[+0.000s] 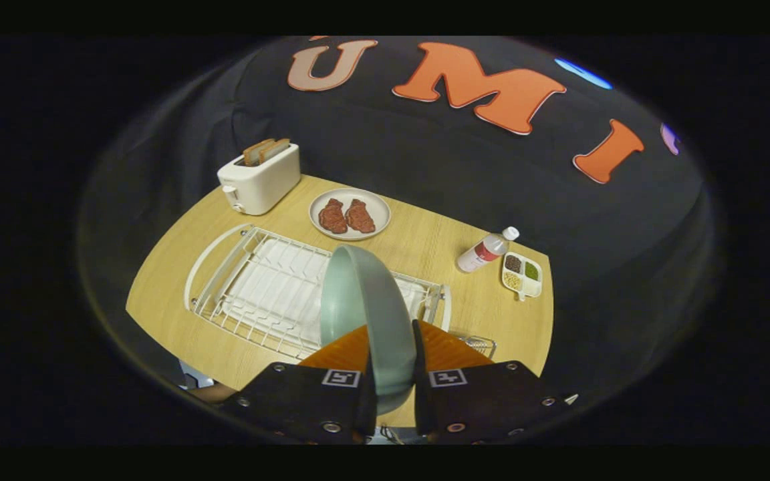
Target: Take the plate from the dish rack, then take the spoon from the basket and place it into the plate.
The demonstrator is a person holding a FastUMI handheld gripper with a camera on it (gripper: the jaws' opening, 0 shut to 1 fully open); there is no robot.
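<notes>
The claw [392, 361] pinched the green plate [365, 314] on edge between its fingers, lifted above the dish rack [251, 294]; the wire basket [482, 345] lay just beyond its right finger, low on the tabletop [425, 247].

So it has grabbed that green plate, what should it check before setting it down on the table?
1. Grip: gripper has both fingers pressing the plate rim, ok.
2. Plate out of the dish rack: it looks lifted above the wires, but clearance cannot tell.
3. Bare table between rack and bottle for a landing spot: ok.
4. Plate with meat and seasoning tray stand away from that spot: ok.
5. Basket just beyond the fingers, spoon inside: cannot tell.
</notes>
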